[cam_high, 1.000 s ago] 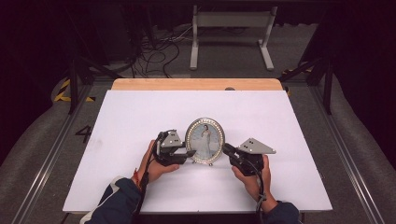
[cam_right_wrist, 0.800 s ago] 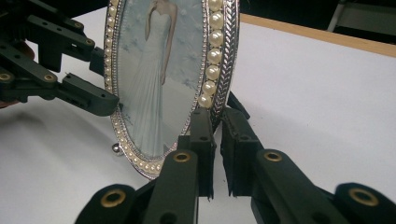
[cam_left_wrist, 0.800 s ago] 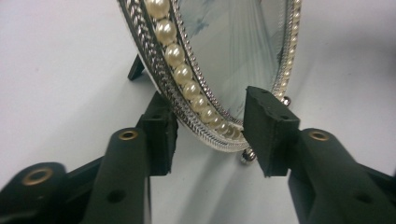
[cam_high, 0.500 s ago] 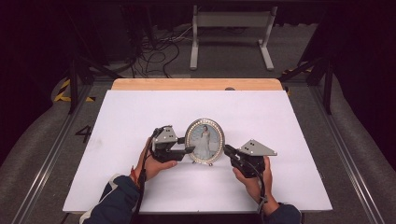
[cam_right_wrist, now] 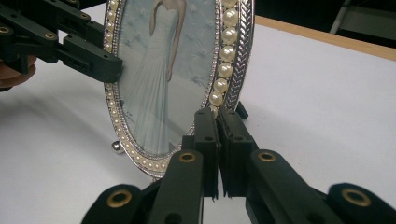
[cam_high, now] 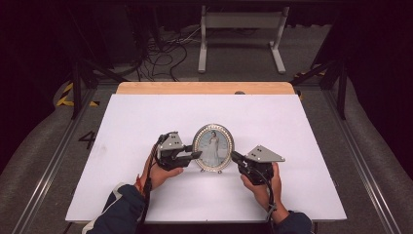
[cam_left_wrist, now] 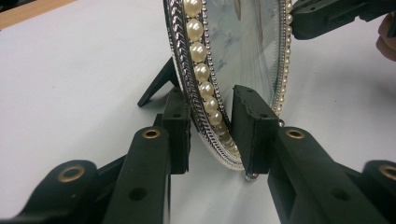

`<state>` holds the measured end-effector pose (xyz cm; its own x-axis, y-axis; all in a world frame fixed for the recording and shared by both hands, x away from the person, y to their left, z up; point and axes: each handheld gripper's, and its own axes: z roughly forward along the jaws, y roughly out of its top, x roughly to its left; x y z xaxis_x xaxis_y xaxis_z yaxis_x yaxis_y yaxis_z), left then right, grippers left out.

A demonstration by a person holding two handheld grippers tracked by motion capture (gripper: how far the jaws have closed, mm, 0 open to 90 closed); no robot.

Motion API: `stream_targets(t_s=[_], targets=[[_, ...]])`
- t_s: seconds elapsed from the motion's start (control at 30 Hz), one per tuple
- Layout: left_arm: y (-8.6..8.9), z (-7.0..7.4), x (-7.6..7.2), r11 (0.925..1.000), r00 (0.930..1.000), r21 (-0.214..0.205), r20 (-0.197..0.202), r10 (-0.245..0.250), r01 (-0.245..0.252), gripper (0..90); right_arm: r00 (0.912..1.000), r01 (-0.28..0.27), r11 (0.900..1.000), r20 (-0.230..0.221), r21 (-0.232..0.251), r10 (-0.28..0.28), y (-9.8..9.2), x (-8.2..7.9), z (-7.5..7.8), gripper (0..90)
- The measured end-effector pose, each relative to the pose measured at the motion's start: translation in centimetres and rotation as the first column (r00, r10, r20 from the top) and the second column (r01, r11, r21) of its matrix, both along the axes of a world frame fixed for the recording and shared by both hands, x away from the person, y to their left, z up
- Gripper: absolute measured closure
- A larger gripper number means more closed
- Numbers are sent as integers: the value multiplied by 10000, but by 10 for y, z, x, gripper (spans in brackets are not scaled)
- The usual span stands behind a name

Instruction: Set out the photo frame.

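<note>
An oval picture frame [cam_high: 213, 147], rimmed with pearls, stands upright near the middle of the white tabletop [cam_high: 146, 117], propped on a black stand at its back. The right gripper [cam_high: 237, 158] has its jaws closed on the frame's edge at the lower right, pads front and back of the rim. The left gripper [cam_high: 196, 155] straddles the opposite edge; its jaws have just been closing around the rim, one pad apparently at the back, the other still showing a gap at the glass.
</note>
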<state>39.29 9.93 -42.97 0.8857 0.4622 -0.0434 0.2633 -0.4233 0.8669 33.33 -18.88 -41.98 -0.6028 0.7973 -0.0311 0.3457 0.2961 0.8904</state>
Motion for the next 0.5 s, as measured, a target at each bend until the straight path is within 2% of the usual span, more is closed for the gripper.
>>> stream_targets(t_s=[0.37, 0.47, 0.5], targets=[[1, 0, -1, 10000, 10000, 27, -18, 7, -7, 685, 9999, -91, 9999, 103, -84, 92, 2, 1, 1, 874], [1, 0, 0, 10000, 10000, 28, -10, 1, -1, 685, 9997, -114, 9997, 217, -235, 119, 3, 1, 0, 873], [1, 0, 0, 10000, 10000, 40, -12, -2, 2, 685, 9994, -113, 9991, 324, -415, 126, 3, 1, 0, 873]])
